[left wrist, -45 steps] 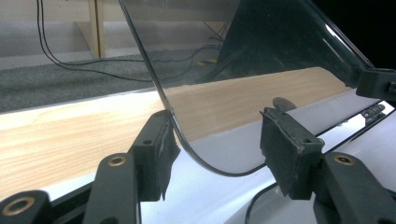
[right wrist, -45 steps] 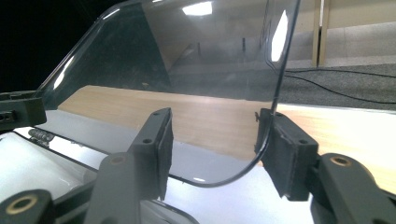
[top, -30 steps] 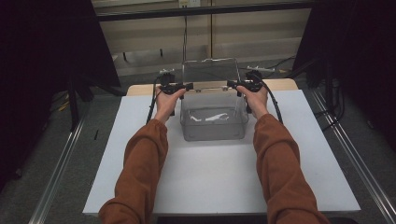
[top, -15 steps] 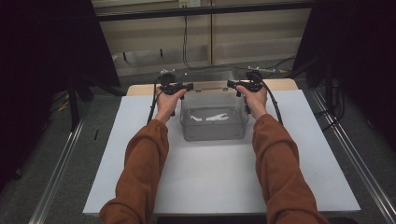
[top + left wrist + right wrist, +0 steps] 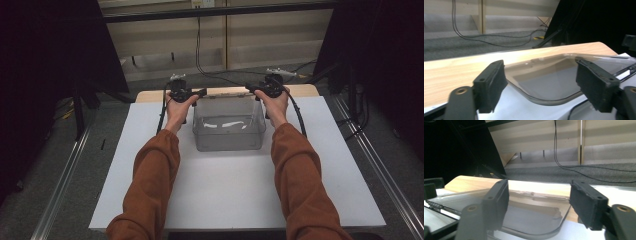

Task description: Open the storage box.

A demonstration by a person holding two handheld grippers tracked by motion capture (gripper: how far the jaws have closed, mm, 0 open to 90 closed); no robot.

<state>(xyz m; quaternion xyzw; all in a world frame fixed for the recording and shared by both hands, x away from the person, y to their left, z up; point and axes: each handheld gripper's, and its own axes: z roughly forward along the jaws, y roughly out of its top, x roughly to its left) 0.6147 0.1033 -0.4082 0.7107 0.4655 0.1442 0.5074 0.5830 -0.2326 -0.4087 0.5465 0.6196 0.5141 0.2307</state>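
A clear, rectangular plastic bin (image 5: 228,125) sits on the white board covering the desk (image 5: 150,150), near its far edge. The left gripper (image 5: 200,92) hovers at the bin's far left corner, the right gripper (image 5: 250,89) at its far right corner. Both have just been opening their jaws; each now stands apart, the bin's rim lying between them, unpressed.

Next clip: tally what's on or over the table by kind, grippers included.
Clear bins: 1
White mats: 1
Grippers: 2, left gripper and right gripper, both open at the bin's far corners
Total: 4
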